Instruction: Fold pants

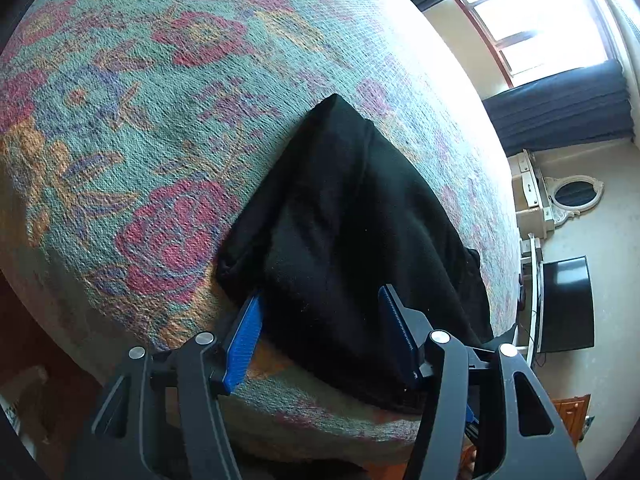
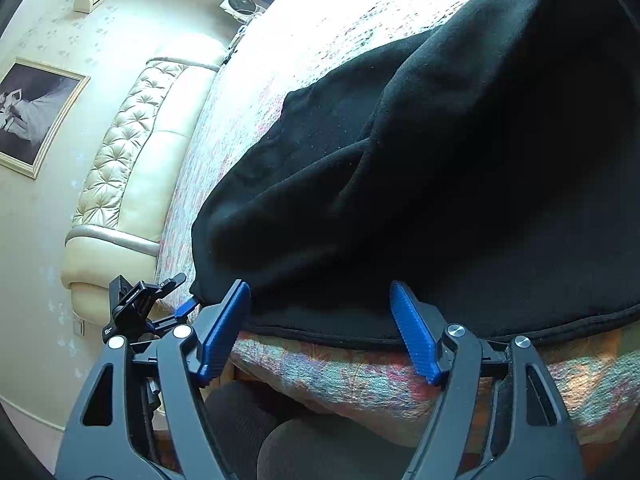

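Note:
Black pants (image 1: 352, 220) lie folded in a heap near the front edge of a bed covered by a floral blanket (image 1: 140, 120). My left gripper (image 1: 320, 300) is open, its blue fingers (image 1: 246, 332) on either side of the near edge of the pants. In the right wrist view the pants (image 2: 460, 184) fill most of the frame. My right gripper (image 2: 320, 292) is open, with its blue fingers (image 2: 412, 328) at the hem by the bed's edge. The left gripper (image 2: 144, 304) shows at the pants' left corner.
A tufted cream headboard (image 2: 132, 152) stands at the bed's far end, with a framed picture (image 2: 36, 116) on the wall. A window (image 1: 536, 20), dark curtains (image 1: 560, 112) and a black monitor (image 1: 568, 304) are to the right. The person's dark-clad knees (image 2: 280, 432) are below the bed edge.

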The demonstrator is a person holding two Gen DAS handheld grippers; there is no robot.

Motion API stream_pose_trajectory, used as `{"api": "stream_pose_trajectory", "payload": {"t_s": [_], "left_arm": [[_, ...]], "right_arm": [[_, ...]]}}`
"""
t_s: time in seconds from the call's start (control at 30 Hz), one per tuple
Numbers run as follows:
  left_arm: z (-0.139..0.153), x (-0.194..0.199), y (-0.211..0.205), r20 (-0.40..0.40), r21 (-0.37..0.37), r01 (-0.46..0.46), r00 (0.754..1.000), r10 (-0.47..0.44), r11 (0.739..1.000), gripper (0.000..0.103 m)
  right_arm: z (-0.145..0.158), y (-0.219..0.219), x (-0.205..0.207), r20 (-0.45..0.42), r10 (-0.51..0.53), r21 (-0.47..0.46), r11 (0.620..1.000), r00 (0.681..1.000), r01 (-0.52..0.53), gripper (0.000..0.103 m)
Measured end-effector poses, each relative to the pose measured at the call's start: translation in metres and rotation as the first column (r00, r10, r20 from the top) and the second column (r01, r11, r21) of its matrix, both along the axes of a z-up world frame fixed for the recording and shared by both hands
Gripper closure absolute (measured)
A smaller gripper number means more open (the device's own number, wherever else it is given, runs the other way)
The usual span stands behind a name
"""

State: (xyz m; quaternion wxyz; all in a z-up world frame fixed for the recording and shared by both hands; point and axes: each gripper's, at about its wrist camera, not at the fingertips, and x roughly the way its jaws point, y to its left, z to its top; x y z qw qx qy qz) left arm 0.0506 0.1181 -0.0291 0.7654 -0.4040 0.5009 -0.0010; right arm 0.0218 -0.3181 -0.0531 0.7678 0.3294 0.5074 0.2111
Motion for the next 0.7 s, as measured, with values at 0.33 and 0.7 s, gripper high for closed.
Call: {"api": "stream_pose_trajectory", "payload": {"t_s": [0.33,0.7], "left_arm": [[-0.012,-0.006,0.012,-0.039,0.000,-0.062,0.997,0.062,0.998,0.085],[-0.020,-0.003,0.035,-0.046,-0.063,-0.057,0.997,0.054,0.996,0.085]], "right_arm": [[0.020,-0.042,0.019,-0.014,-0.263,-0.046,0.964,0.965,0.262,0.033],[-0.008,-0.087,0.031,-0.105,-0.524,0.050,0.846,0.845,0.530,0.067]]}}
